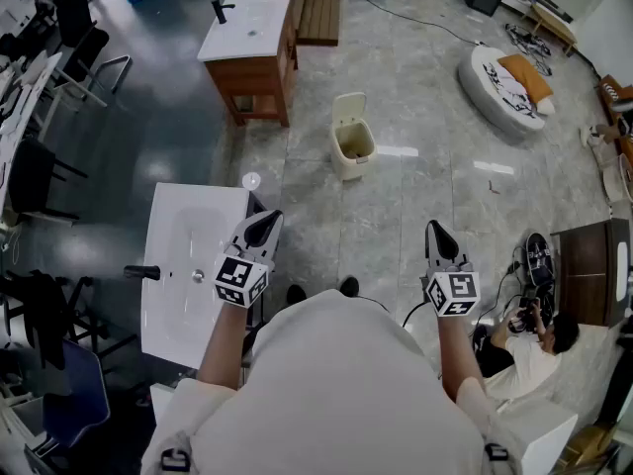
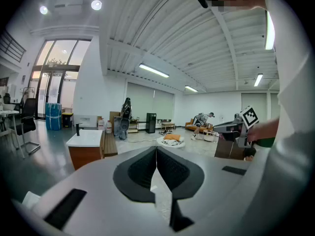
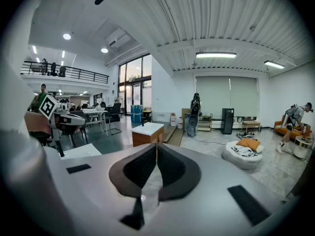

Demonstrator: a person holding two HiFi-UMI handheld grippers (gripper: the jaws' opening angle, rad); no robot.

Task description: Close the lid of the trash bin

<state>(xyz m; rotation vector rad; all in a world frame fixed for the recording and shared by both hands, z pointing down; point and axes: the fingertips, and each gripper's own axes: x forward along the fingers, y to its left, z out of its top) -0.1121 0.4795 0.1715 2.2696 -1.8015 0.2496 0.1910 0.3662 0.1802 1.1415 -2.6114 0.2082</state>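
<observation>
Bin (image 1: pixel 356 148): upper middle of the head view; lid (image 1: pixel 348 108) upright, open.
Left gripper (image 1: pixel 263 227): clenched, empty, lower left.
Right gripper (image 1: pixel 439 236): clenched, empty, lower right.
Risk: the 2 grippers are well apart from the bin; a hard shove on the lid could tip or slide it.

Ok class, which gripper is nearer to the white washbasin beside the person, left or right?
Left. The left gripper hangs beside the right edge of the washbasin; the right gripper is much farther off to its right.
</observation>
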